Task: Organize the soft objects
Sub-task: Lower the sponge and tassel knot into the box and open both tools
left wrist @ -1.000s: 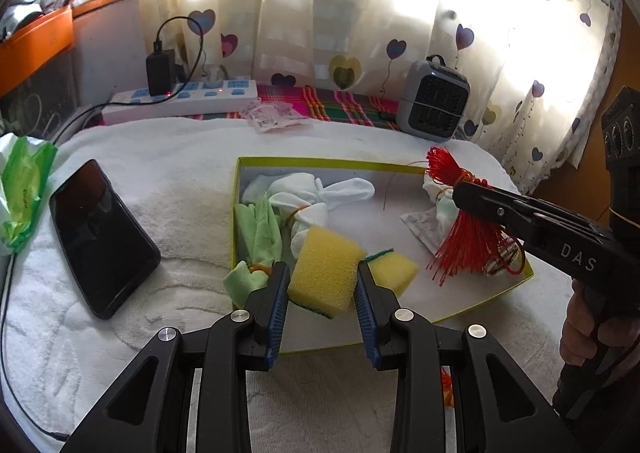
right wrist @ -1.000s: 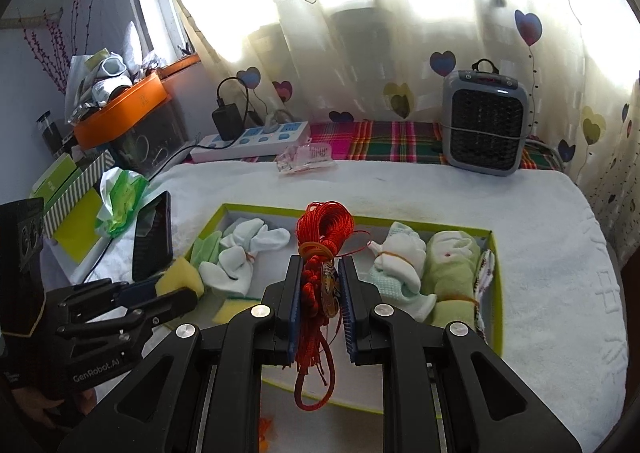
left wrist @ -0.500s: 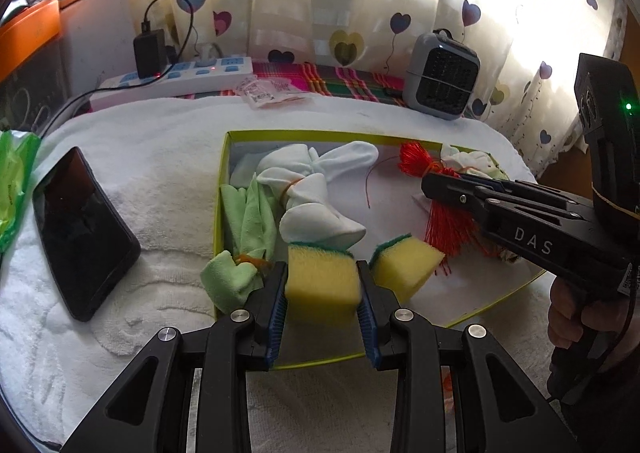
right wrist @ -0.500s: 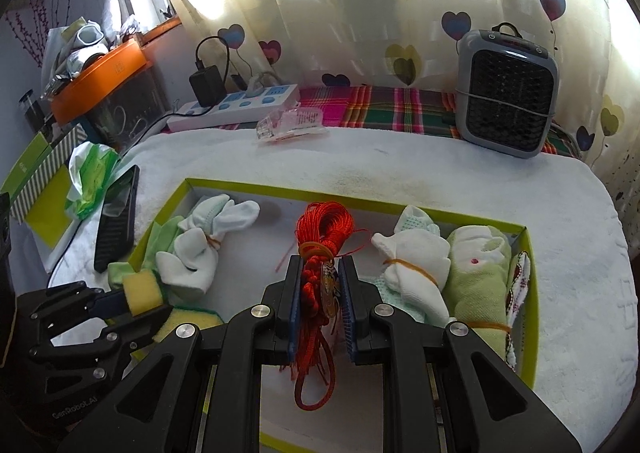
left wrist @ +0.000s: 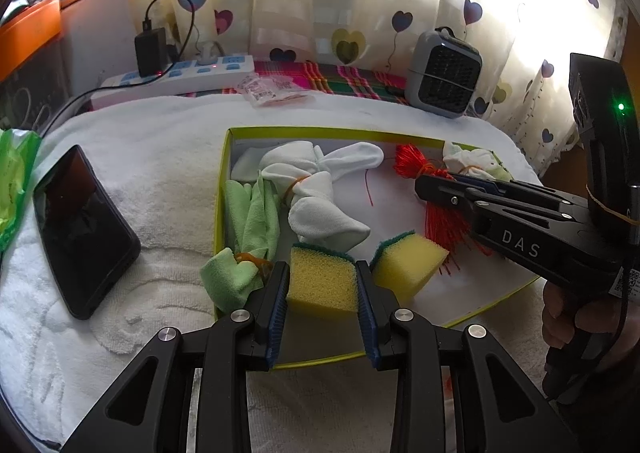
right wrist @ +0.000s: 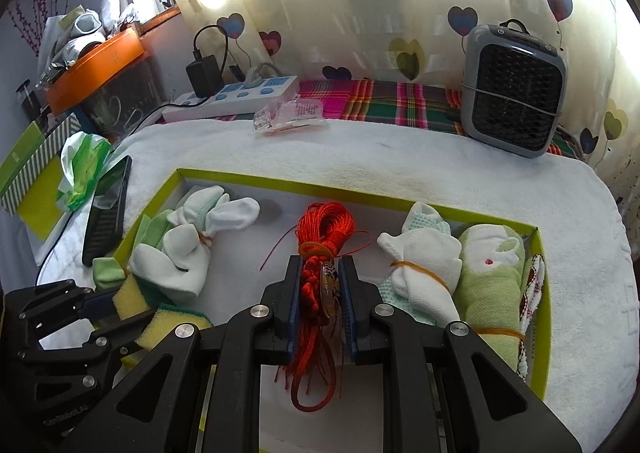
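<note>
A shallow green-rimmed box [left wrist: 221, 189] [right wrist: 280, 184] lies on a white towel. My left gripper [left wrist: 322, 277] is shut on a yellow sponge [left wrist: 322, 283] at the box's near left corner; a second yellow sponge [left wrist: 410, 259] rests beside it. My right gripper [right wrist: 323, 285] is shut on a red cord bundle with tassel [right wrist: 326, 223], held low over the box's middle [left wrist: 416, 167]. White socks [left wrist: 316, 189] [right wrist: 192, 249] and green cloth [left wrist: 252, 213] lie at the left, a tied white sock [right wrist: 420, 261] and a green rolled cloth [right wrist: 490, 277] at the right.
A black phone [left wrist: 78, 229] lies on the towel left of the box, with a green wrapper [right wrist: 82, 169] beyond it. A power strip [right wrist: 236, 97], a plastic packet [right wrist: 288, 115] and a grey fan heater [right wrist: 514, 89] line the back under the curtain.
Both grippers came closer to the box. The right one sank with the red cord toward the box floor. The sponge in the left gripper now hangs over the box's near corner.
</note>
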### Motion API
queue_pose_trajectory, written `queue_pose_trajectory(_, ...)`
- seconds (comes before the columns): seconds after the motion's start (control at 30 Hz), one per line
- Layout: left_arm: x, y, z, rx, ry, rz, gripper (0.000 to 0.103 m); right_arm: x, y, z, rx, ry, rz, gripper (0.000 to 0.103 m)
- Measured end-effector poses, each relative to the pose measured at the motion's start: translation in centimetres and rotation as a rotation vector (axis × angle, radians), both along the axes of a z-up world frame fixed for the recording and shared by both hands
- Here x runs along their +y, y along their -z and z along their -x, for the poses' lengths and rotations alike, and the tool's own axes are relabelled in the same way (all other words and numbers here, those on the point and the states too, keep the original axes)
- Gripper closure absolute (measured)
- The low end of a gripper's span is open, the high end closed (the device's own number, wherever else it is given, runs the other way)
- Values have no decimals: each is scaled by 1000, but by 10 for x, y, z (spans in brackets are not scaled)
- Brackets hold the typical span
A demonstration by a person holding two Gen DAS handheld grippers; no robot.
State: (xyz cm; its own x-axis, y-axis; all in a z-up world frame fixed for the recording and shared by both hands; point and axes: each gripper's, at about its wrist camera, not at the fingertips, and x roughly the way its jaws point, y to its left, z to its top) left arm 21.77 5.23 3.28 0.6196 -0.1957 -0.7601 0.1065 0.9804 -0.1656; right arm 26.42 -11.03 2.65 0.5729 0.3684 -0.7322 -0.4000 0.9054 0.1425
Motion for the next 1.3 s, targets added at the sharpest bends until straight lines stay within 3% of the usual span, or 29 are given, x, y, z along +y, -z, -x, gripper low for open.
queue_pose_trajectory(0.37,1,-1,1,-5,-4,0,70,1,-1,2,-7,6,-8,81)
queue_pose_trajectory(0.7,4,-3,4,-8,-6,6,68,3,-5,8,-18,5,-15,67)
queue_pose_trajectory(1.3,1,-13,20,-26,-23,-23,57,-2,-12,22,-32,7,-49,58)
